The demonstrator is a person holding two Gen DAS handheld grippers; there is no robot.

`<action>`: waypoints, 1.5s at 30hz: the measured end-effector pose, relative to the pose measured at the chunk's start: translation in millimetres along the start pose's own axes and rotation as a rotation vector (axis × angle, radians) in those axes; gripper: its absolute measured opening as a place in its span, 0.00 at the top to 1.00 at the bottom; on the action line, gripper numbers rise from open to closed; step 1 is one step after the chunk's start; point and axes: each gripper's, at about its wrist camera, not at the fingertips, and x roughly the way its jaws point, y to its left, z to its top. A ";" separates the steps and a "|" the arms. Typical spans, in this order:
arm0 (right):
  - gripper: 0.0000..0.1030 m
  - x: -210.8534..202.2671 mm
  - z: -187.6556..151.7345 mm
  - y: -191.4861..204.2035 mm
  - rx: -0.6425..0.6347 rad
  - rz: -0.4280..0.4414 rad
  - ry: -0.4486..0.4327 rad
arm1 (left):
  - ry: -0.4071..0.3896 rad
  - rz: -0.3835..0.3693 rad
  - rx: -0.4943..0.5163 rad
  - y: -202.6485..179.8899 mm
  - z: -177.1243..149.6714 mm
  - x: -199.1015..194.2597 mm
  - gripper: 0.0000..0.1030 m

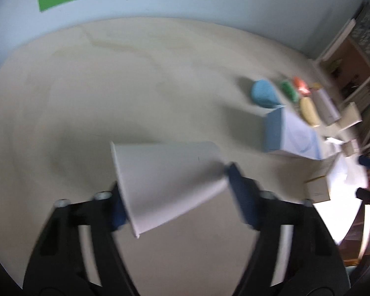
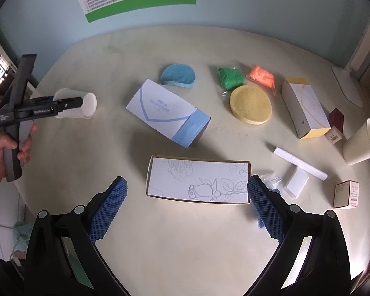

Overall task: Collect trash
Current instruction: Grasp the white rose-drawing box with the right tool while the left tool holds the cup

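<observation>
Lying on its side between the left tool's [image 1: 175, 198] blue pads, touching both: white paper cup [image 1: 167, 185], rim to the left, base against the right pad, resting on the cream counter [image 1: 135, 86]. Left tool gripping that cup, jaws partly closed. Showing only in the right wrist view: hand [image 2: 2, 153] holding the left tool's handle. Hanging wide open above a rose-sketch box [image 2: 198, 181], touching nothing: right tool [image 2: 187, 204].
</observation>
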 end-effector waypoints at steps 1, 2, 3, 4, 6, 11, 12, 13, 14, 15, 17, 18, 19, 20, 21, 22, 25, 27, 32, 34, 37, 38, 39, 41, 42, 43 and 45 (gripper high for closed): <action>0.06 0.4 -0.7 -2.1 0.010 0.008 0.000 | 0.011 -0.025 0.004 -3.0 -0.3 0.8 0.67; 0.06 0.5 -1.3 -3.5 0.016 0.011 -0.002 | 0.023 -0.031 0.010 -5.4 -1.7 2.3 0.87; 0.06 0.8 -2.0 -5.8 0.028 0.007 -0.002 | 0.039 -0.030 0.025 -10.1 -3.5 4.2 0.98; 0.06 1.4 -2.2 -7.9 0.036 0.004 0.002 | 0.040 -0.027 0.037 -15.0 -5.8 4.2 0.99; 0.06 2.4 -3.5 -10.6 0.047 0.002 0.005 | 0.037 -0.048 0.068 -25.7 -10.5 -0.1 1.00; 0.06 11.4 -7.4 -8.8 0.039 -0.002 0.030 | 0.006 -0.070 0.099 -48.9 -15.9 -14.9 1.00; 0.06 13.7 -7.7 -7.1 0.033 -0.003 0.033 | 0.005 -0.071 0.101 -52.1 -16.2 -16.2 1.00; 0.06 16.3 -7.7 -4.7 0.027 -0.010 0.034 | 0.001 -0.064 0.106 -57.2 -17.3 -18.1 1.00; 0.06 18.7 -7.3 -3.1 0.021 -0.016 0.034 | -0.002 -0.064 0.104 -60.1 -18.0 -18.5 1.00; 0.06 20.8 -7.0 -2.1 0.018 -0.020 0.037 | 0.001 -0.081 0.094 -61.0 -19.6 -18.8 1.00; 0.06 24.3 -5.9 1.0 0.001 -0.032 0.040 | 0.009 -0.085 0.092 -67.4 -21.3 -14.8 1.00; 0.06 23.1 -4.9 2.3 -0.016 -0.036 0.030 | 0.012 -0.079 0.099 -69.7 -23.9 -14.8 1.00; 0.06 21.7 -3.9 2.1 -0.032 -0.035 0.024 | 0.019 -0.072 0.103 -71.5 -26.2 -14.2 1.00; 0.06 19.8 -2.9 0.8 -0.047 -0.034 0.021 | 0.024 -0.075 0.102 -72.8 -28.0 -14.2 1.00; 0.06 17.4 -1.5 -2.4 -0.067 -0.030 0.018 | 0.028 -0.086 0.099 -73.7 -30.0 -15.3 1.00; 0.06 15.2 -0.8 -6.9 -0.085 -0.018 0.017 | 0.028 -0.089 0.098 -73.9 -31.5 -16.8 1.00; 0.06 12.7 1.7 -16.3 -0.164 0.023 0.024 | 0.035 -0.104 0.090 -75.6 -36.3 -19.1 1.00; 0.06 14.2 1.0 -17.2 -0.238 0.045 0.042 | 0.045 -0.125 0.079 -78.0 -39.5 -19.3 1.00; 0.06 23.9 -10.9 -15.8 -0.438 0.061 0.075 | 0.066 -0.148 0.098 -102.4 -53.5 -17.2 1.00; 0.06 30.4 -10.3 -16.4 -0.475 0.064 0.085 | 0.077 -0.143 0.103 -112.8 -60.2 -15.2 1.00; 0.06 37.8 -8.7 -12.2 -0.548 0.068 0.085 | 0.093 -0.142 0.093 -123.4 -66.7 -8.7 1.00; 0.06 41.0 -7.4 -8.8 -0.599 0.058 0.071 | 0.096 -0.142 0.087 -125.3 -68.0 -6.9 1.00; 0.06 42.1 -7.6 -4.3 -0.631 0.055 0.061 | 0.097 -0.137 0.079 -125.9 -68.5 -5.6 1.00; 0.05 46.3 -3.4 -0.6 -0.699 0.070 0.043 | 0.099 -0.125 0.065 -126.4 -68.2 -3.5 1.00; 0.05 48.4 -0.8 -0.4 -0.718 0.075 0.040 | 0.100 -0.112 0.056 -126.1 -67.6 -2.4 1.00; 0.05 50.7 1.5 0.2 -0.736 0.078 0.040 | 0.099 -0.103 0.050 -125.4 -68.8 -1.9 1.00; 0.06 54.8 6.6 1.1 -0.781 0.077 0.036 | 0.097 -0.091 0.031 -124.1 -66.2 -1.2 1.00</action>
